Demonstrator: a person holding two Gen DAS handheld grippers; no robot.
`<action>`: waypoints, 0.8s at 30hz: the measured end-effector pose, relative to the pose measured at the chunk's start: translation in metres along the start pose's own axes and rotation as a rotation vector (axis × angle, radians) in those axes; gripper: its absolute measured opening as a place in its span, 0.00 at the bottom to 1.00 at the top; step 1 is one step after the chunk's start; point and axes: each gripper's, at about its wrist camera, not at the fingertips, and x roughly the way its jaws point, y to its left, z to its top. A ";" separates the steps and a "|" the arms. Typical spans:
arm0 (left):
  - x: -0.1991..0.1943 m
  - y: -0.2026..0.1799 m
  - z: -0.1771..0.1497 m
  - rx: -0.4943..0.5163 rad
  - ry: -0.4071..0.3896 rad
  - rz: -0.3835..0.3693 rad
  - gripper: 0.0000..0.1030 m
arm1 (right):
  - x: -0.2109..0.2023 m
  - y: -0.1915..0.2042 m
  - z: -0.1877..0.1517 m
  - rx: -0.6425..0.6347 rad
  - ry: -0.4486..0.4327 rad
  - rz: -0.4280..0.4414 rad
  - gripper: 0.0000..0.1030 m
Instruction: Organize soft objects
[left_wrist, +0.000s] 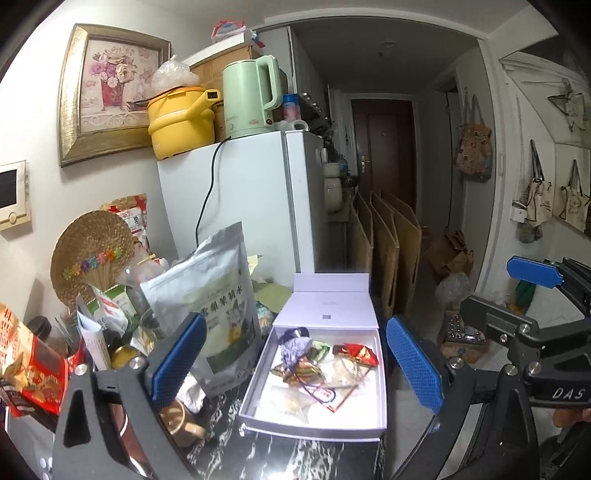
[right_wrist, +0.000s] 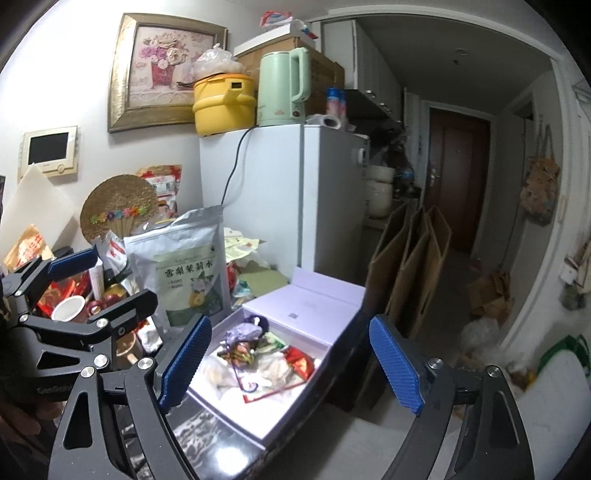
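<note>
Lavender box (left_wrist: 364, 413) of soft oddments, lid raised, on the dark marbled tabletop (left_wrist: 288, 456).

Contents: a loose heap of soft objects (left_wrist: 317, 365) on the white floor of the tray, comprising a lilac fabric piece (left_wrist: 295, 349), a red foil packet (left_wrist: 360, 352), clear crinkled wrappers, and a purple cord looped over a red-edged card. The box stands near the table's right edge, before a white fridge (left_wrist: 255, 199). Just left of the box stands a silver stand-up pouch (left_wrist: 218, 295) with a green label. The left gripper (left_wrist: 295, 365) and right gripper (right_wrist: 291, 363) both hover above the tray, blue pads spread wide apart, nothing between them.
</note>
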 end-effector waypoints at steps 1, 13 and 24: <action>-0.004 0.000 -0.005 -0.006 0.001 -0.008 0.97 | -0.004 0.000 -0.003 0.003 -0.001 -0.004 0.87; -0.012 0.000 -0.058 -0.041 0.095 -0.068 0.97 | -0.023 0.009 -0.056 0.073 0.055 -0.038 0.88; -0.002 0.010 -0.098 -0.042 0.176 -0.068 0.97 | -0.019 0.026 -0.090 0.106 0.095 -0.033 0.88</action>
